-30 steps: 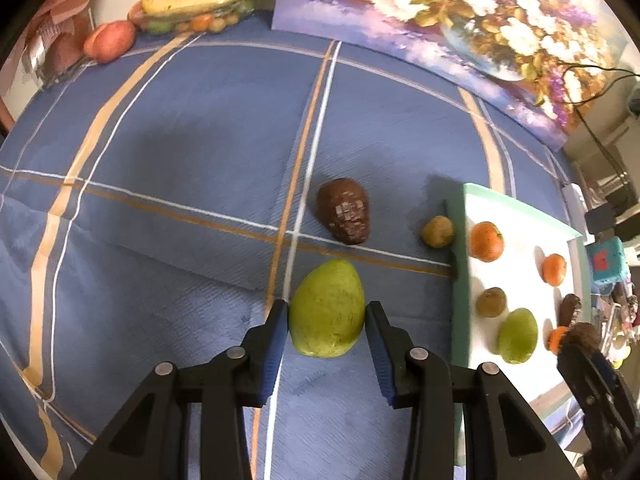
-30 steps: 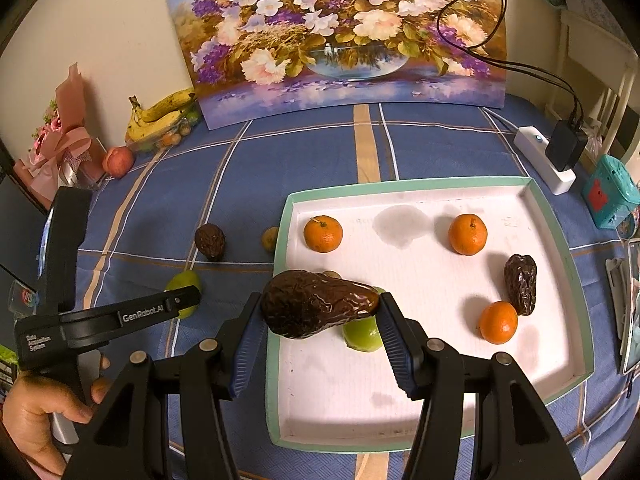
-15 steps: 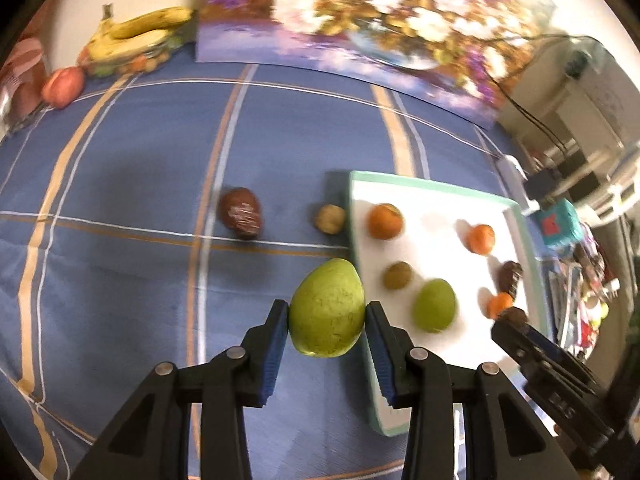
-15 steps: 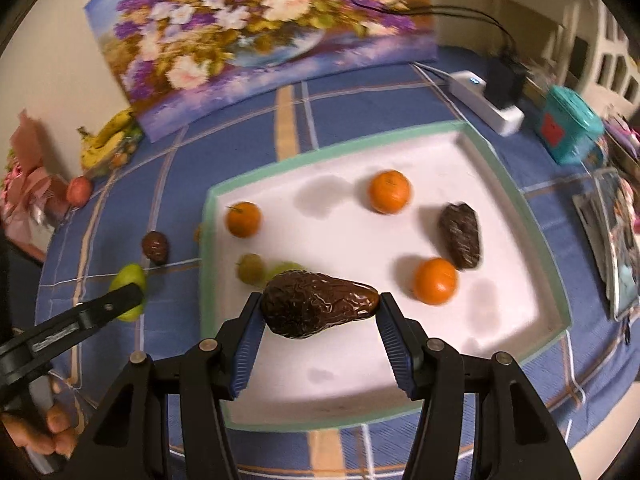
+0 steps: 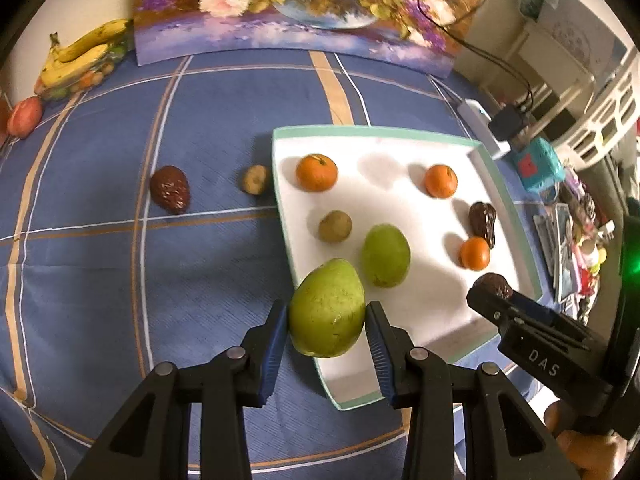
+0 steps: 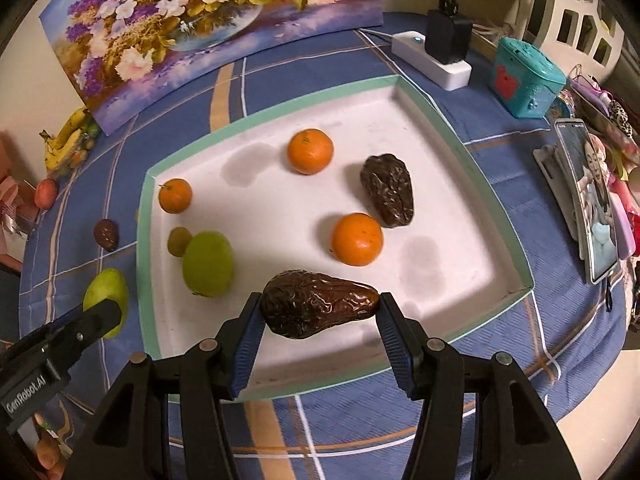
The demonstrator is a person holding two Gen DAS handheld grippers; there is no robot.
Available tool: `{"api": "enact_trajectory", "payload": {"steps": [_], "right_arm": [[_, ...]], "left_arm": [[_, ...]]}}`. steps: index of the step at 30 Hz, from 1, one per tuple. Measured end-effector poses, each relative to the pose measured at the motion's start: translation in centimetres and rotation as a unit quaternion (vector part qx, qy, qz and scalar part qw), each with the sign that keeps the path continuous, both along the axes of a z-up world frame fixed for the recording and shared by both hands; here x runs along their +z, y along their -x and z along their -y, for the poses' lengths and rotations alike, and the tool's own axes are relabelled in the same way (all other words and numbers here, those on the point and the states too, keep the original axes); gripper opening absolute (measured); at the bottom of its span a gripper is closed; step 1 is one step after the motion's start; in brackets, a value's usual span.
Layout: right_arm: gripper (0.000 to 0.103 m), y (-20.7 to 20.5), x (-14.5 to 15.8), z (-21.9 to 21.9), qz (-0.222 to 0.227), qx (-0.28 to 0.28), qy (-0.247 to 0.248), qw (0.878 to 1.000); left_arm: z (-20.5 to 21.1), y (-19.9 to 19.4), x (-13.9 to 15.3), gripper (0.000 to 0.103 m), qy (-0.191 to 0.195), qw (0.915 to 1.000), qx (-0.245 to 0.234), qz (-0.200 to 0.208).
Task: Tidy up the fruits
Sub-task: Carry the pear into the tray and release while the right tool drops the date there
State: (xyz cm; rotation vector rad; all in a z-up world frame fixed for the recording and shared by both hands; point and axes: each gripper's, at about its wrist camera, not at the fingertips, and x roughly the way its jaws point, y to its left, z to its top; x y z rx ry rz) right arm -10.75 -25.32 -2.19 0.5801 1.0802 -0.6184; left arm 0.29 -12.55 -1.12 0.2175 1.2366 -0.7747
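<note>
Green pear (image 5: 327,307) between left claw (image 5: 326,342) pads

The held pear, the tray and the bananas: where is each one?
Held pear (image 5: 326,309), left wrist view, middle of its skin.
Tray (image 6: 256,120), right wrist view, far green rim.
Bananas (image 5: 86,46), left wrist view, top banana.

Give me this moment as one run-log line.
left gripper: holding green pear | right gripper: holding dark avocado | tray: six fruits

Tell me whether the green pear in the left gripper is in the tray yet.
Not yet. The pear is clamped between the left gripper pads, held over the near-left rim of the tray.
</note>
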Motion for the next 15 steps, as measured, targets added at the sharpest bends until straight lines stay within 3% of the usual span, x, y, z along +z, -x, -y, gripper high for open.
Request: {"api": "enact_trajectory", "payload": {"steps": [15], "right_arm": [[0.058, 0.3, -1.3, 0.1, -0.023, 0.002, -0.008, 1.0]], "left_arm": [[1.1, 1.4, -1.4, 0.042, -0.031, 0.9992, -0.025, 0.004]]}}
